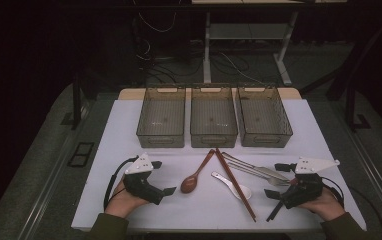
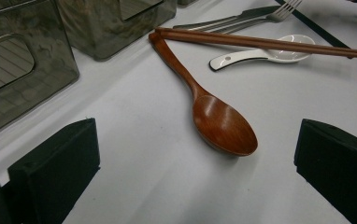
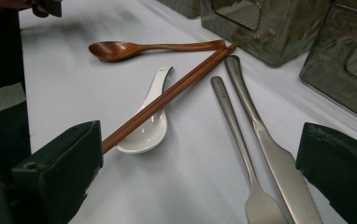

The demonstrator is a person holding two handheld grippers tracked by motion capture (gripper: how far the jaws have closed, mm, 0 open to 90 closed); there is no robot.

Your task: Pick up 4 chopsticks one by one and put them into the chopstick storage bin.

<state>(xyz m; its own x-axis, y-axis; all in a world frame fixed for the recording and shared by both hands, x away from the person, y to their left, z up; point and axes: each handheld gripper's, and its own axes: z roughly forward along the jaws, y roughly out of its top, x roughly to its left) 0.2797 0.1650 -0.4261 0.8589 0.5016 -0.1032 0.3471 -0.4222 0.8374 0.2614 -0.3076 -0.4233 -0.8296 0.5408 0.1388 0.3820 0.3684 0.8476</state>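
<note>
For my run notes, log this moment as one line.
left tongs: open, empty | right tongs: open, empty | wooden spoon, chopsticks: on table, untouched | bins: empty

Three bins (image 1: 213, 117) stand side by side along the far part of the counter (image 1: 129, 130). Before them lies the cutlery: the wooden spoon (image 1: 195, 175) leftmost, then the chopsticks (image 1: 235, 184) lying across the soup spoon (image 1: 231, 184), with the fork (image 1: 249, 171) and knife (image 1: 259, 169) to the right.

Dim overall, dark surroundings; the white table (image 1: 129, 130) is evenly lit, shadows soft, close views slightly blurred.
</note>
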